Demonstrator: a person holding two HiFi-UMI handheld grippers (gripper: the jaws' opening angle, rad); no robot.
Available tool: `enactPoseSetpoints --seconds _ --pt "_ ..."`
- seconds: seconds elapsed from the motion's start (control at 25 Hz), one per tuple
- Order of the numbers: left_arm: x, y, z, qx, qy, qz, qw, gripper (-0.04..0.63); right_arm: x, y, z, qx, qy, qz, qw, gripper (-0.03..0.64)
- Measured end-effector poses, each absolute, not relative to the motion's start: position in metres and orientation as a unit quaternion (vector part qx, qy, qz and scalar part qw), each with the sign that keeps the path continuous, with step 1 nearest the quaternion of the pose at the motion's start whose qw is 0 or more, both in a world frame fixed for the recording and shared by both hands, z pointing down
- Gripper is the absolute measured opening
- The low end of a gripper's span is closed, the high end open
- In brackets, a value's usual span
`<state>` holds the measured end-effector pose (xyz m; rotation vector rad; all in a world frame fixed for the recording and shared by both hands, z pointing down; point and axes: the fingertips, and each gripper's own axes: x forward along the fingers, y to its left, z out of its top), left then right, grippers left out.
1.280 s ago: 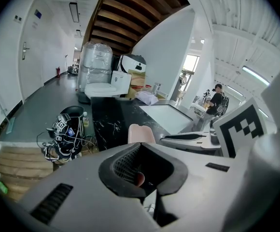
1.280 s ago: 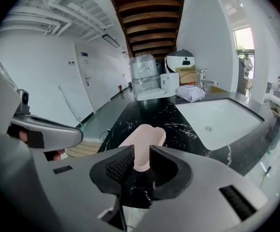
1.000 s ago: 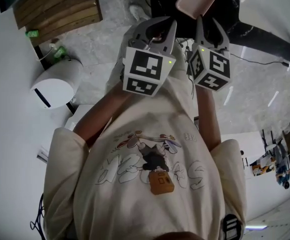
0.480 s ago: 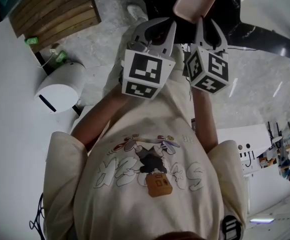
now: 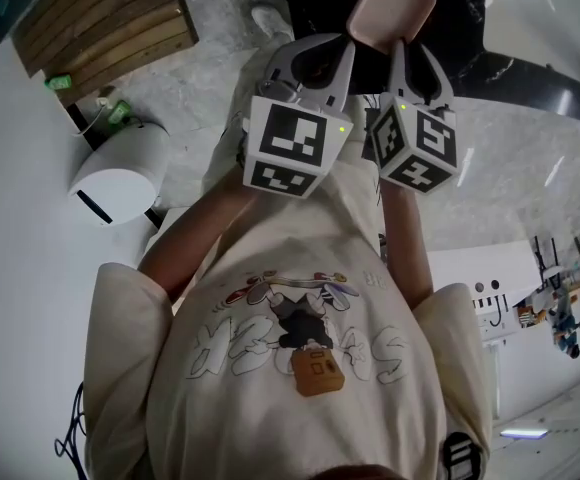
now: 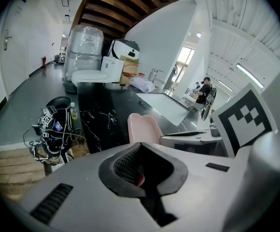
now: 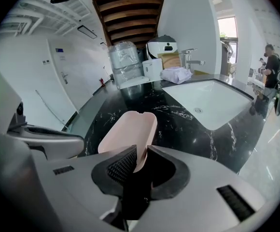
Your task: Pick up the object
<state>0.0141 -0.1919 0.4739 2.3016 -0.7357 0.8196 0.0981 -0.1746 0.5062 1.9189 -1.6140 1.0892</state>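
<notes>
R gripper (image 7: 141, 151): clamped on the near rim of the pink tray (image 7: 130, 134). Jaws have just been closing, w/ the rim between the pads.
L gripper (image 6: 141, 143): jaws pressed together, tips touching. It sits just left of the R gripper, side by side.
Tray: sticks out past the R gripper's tips, over the black counter (image 7: 178, 124), near its front edge. Can't tell if it rests on the counter or is off it.
Sink (image 7: 212, 100): white, set in the counter, to the right of the tray & apart from it.
Person: beige shirt (image 5: 310, 368), both arms reach out to the counter.
</notes>
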Motion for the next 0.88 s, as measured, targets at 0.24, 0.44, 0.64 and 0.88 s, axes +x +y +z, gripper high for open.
enactPoseSetpoints --seconds 0.24,0.44,0.64,0.88 --pt "0.019 -0.194 0.48 0.861 -0.271 0.313 0.295 0.014 0.1 -0.172 0.511 0.688 -0.553 0.431 0.186 0.092" --pt "0.027 -0.195 0.48 0.86 -0.271 0.314 0.297 0.014 0.105 -0.17 0.513 0.684 -0.539 0.454 0.189 0.086" --pt "0.029 -0.198 0.485 0.86 -0.267 0.319 0.296 0.014 0.107 -0.173 0.517 0.686 -0.533 0.457 0.191 0.054" --pt "0.035 -0.194 0.482 0.861 -0.265 0.321 0.293 0.014 0.11 -0.171 0.514 0.683 -0.545 0.447 0.191 0.041"
